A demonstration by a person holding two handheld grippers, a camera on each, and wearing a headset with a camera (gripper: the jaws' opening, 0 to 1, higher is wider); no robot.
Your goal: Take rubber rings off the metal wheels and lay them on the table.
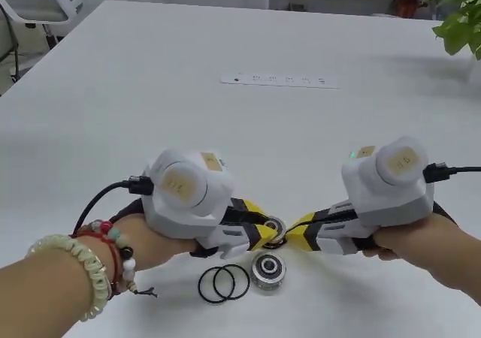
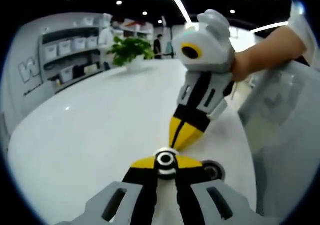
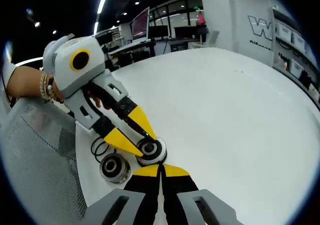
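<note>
Now, on the white worktop (image 1: 150, 90), the left gripper (image 1: 261, 231) clamped a metal wheel (image 1: 273, 226) at lower centre. The right gripper (image 1: 293, 238), jaws closed, touched its rim. A second wheel (image 1: 267, 269) and two rubber rings (image 1: 223, 283) lay just below.

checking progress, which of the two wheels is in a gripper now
The wheel clamped by the left gripper; the other wheel lies free beside two loose rings.

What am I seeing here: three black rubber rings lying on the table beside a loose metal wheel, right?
Not quite. Two rubber rings, not three, lie on the table beside the loose metal wheel. The head view shows it.
</note>
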